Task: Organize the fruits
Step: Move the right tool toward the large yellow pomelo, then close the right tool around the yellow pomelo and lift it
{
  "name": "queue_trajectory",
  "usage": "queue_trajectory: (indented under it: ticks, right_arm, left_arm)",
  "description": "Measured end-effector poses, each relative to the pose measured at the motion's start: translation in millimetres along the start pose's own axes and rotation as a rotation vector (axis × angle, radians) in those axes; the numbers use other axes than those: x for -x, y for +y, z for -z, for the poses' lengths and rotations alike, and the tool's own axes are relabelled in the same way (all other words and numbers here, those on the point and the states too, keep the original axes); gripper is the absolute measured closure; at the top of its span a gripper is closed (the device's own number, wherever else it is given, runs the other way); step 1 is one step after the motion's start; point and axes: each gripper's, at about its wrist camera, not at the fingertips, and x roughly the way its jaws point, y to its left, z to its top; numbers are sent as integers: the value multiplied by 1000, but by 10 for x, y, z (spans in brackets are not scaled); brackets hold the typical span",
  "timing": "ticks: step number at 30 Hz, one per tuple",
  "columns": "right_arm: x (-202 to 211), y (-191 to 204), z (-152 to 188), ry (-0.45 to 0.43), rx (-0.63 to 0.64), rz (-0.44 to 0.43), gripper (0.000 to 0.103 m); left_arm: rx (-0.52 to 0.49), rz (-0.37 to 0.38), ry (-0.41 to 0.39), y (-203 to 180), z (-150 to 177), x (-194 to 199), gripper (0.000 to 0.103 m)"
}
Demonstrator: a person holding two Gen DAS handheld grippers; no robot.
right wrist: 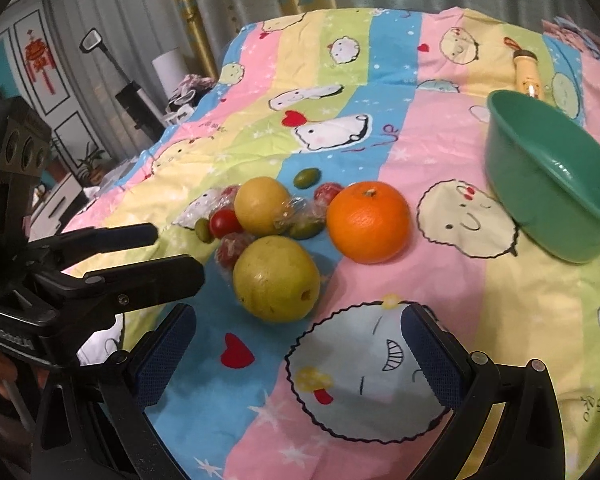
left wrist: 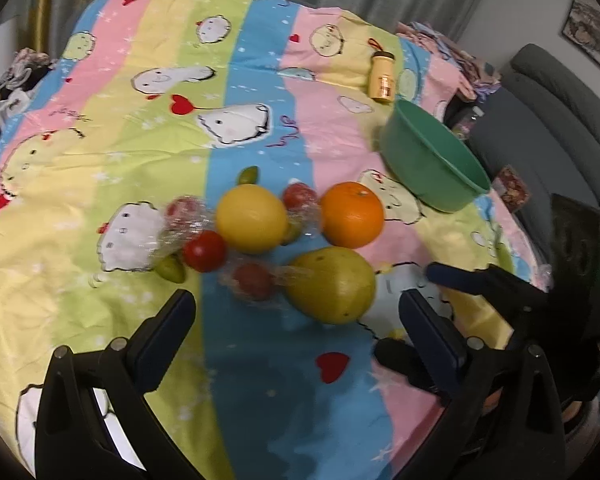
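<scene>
A cluster of fruit lies on the striped cartoon cloth: a green-yellow pear (left wrist: 334,285) (right wrist: 276,278), an orange (left wrist: 352,215) (right wrist: 367,222), a yellow lemon-like fruit (left wrist: 251,218) (right wrist: 261,205), a red tomato (left wrist: 204,251) (right wrist: 224,223), wrapped red fruits (left wrist: 252,281) and small green olive-like fruits (left wrist: 248,175) (right wrist: 306,178). A green bowl (left wrist: 456,184) (right wrist: 532,184) stands empty to the right. My left gripper (left wrist: 296,316) (right wrist: 178,252) is open, just short of the pear. My right gripper (right wrist: 300,332) (left wrist: 404,316) is open and empty, right of the pear.
A small yellow bottle (left wrist: 382,76) (right wrist: 528,72) lies behind the bowl. A grey sofa (left wrist: 556,120) stands past the table's right edge. Curtains hang behind. Clutter, a lamp and cabinets show to the left in the right wrist view (right wrist: 100,92).
</scene>
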Motion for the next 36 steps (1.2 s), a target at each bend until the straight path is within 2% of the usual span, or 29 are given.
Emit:
queue_trajectory:
  ticks: [4, 8, 13, 16, 24, 29, 32, 36]
  right_arm:
    - [-66, -30, 32, 7, -8, -41, 2]
    - [-127, -84, 44, 9, -6, -77, 11]
    - [-211, -111, 19, 11, 28, -106, 17]
    - [-255, -136, -11, 15, 29, -137, 27]
    - [-389, -185, -77, 29, 23, -205, 30]
    - [-450, -164, -91, 42, 25, -268, 45]
    - [-445, -167, -80, 36, 19, -264, 45]
    - [-406, -164, -40, 26, 0, -260, 45]
  left_arm:
    - [-2, 45, 29, -51, 18, -75, 11]
    - [22, 104, 69, -75, 25, -167, 19]
    - [17, 143, 89, -140, 20, -231, 27]
    - [17, 140, 101, -156, 2, -286, 28]
    - [24, 120, 116, -122, -62, -394, 28]
    - [30, 93, 119, -78, -88, -431, 36]
    - [32, 86, 114, -53, -89, -427, 44]
    - [17, 85, 113, -87, -67, -409, 43]
